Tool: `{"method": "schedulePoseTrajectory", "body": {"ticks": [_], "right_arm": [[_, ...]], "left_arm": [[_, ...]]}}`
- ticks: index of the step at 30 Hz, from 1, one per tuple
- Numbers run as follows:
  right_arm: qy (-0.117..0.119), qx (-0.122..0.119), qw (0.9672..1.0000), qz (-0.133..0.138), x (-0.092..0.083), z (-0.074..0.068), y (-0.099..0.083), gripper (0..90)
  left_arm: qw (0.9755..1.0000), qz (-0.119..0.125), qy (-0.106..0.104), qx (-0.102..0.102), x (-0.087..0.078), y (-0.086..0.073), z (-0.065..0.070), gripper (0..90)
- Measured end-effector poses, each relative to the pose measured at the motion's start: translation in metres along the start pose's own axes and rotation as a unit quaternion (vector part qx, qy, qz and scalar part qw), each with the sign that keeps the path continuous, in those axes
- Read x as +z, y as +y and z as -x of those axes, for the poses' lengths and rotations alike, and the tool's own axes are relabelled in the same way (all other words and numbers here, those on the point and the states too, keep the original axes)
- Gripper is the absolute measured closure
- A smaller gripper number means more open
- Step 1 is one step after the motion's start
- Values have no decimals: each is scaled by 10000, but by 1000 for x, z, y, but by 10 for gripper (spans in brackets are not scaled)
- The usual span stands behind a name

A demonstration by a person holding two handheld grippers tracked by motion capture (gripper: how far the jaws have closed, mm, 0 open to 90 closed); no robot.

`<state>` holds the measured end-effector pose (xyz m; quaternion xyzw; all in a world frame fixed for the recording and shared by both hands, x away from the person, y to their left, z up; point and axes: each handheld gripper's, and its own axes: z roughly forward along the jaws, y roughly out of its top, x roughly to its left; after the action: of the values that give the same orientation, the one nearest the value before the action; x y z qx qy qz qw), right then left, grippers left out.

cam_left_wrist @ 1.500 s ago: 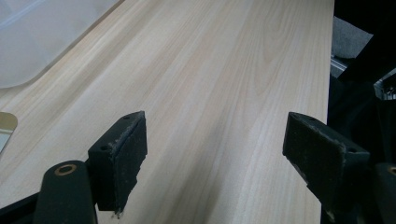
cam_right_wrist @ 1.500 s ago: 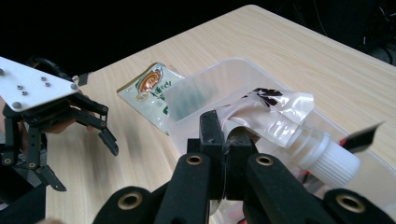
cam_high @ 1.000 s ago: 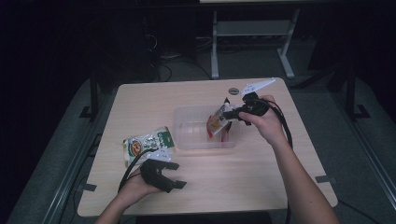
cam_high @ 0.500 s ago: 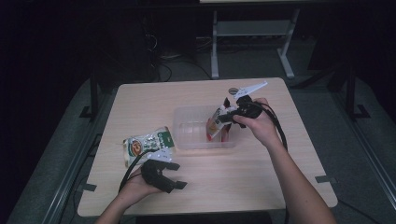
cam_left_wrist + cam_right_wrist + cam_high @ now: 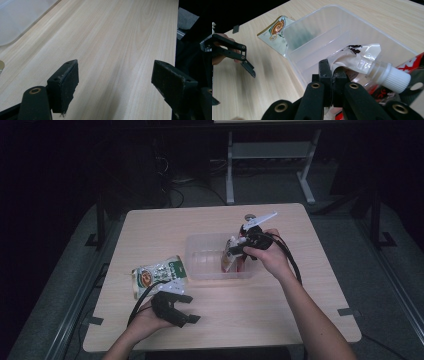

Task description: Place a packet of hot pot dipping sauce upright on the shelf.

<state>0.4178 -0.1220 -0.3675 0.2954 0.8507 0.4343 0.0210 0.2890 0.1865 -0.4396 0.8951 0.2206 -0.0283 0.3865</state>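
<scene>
Spout pouch hangs over the near end of the clear plastic bin, pinched by its upper edge in the clamped jaws of the right gripper, probably so it can drop inside. Left gripper rests on the table, jaws apart and empty, near the green snack bag, likely the next item.

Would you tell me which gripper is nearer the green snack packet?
Left. The left gripper rests just below the green snack packet; the right gripper is over the clear bin.
</scene>
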Motion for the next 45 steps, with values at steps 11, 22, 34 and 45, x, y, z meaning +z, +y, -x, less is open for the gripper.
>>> {"method": "schedulePoseTrajectory", "body": {"ticks": [11,22,34,45], "right_arm": [[25,84,10000,44,4,2,-2,849],[-58,35,9993,381,-22,-2,3,821],[7,-51,9987,506,-52,-19,-8,823],[23,-43,9993,369,-55,-30,-35,761]], "left_arm": [[10000,24,-5,-40,0,0,1,215],[10000,75,34,-32,-2,0,-1,215],[9999,69,74,-39,-4,0,-1,215],[9998,108,88,-125,-5,-1,0,215]]}}
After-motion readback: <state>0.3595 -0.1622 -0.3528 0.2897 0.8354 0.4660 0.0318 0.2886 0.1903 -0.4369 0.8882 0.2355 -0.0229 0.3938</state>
